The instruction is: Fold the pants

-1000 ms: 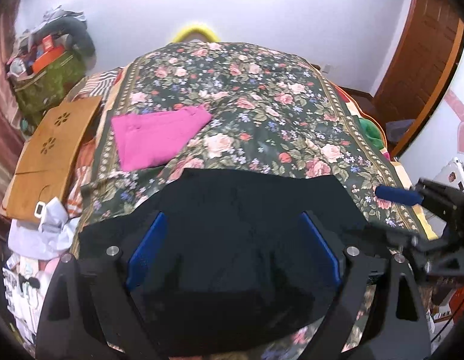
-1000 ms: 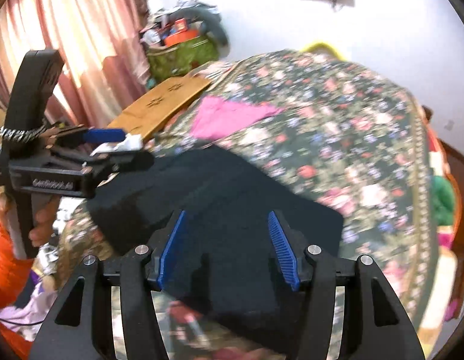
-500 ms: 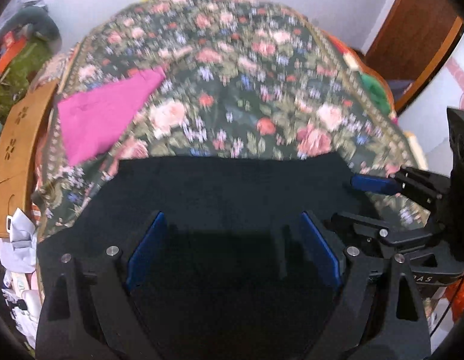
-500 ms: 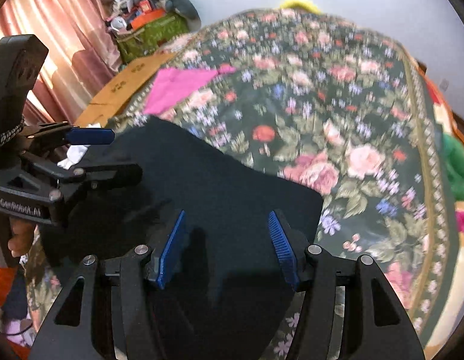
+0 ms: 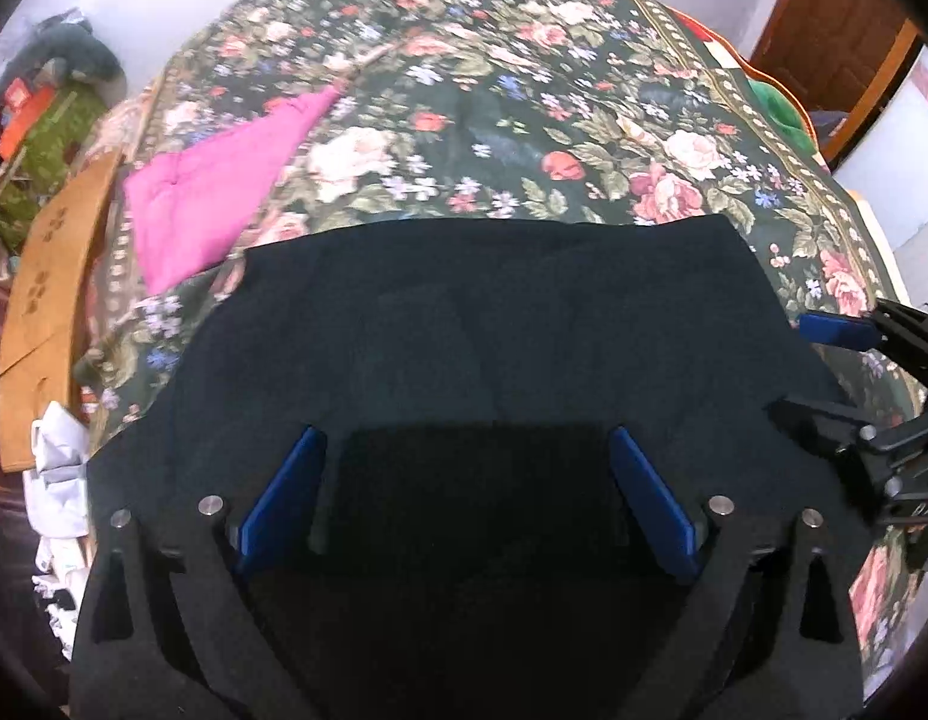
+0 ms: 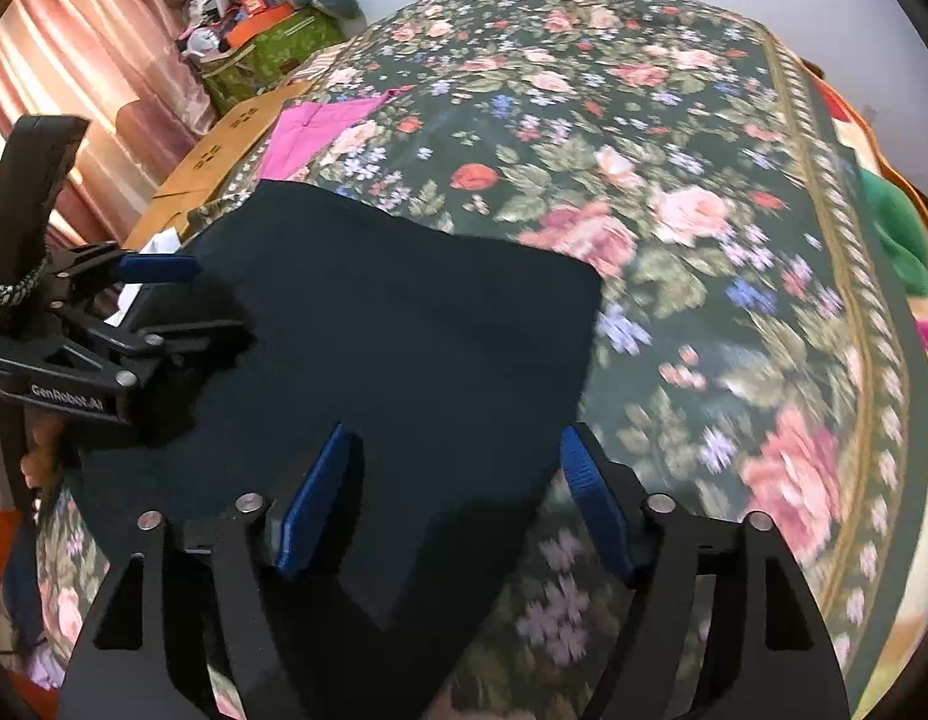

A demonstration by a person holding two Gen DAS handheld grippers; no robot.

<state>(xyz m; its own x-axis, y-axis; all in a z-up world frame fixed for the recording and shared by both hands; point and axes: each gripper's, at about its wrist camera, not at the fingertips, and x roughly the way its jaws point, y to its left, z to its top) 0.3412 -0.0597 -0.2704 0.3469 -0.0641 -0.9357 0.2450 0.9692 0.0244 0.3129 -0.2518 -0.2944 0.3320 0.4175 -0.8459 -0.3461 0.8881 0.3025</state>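
Black pants (image 5: 493, 324) lie flat on the near part of a floral bedspread (image 5: 523, 90); they also show in the right wrist view (image 6: 404, 312). My left gripper (image 5: 464, 486) is open above the pants' near left part, with nothing between its blue pads. My right gripper (image 6: 458, 492) is open over the pants' near right edge, also empty. Each gripper shows in the other's view: the right one (image 5: 835, 360) at the pants' right edge, the left one (image 6: 164, 300) at their left edge.
A folded pink garment (image 5: 212, 192) lies on the bed to the far left. A brown wooden board (image 5: 56, 294) and white cloth (image 5: 62, 468) sit off the bed's left side. Cluttered bags (image 6: 266, 24) and pink curtains (image 6: 92, 72) stand beyond. A wooden door (image 5: 835, 12) is at the right.
Both grippers have tilted down and moved closer to the black pants on the bed. The right gripper has opened wider. The pants lie flatter.
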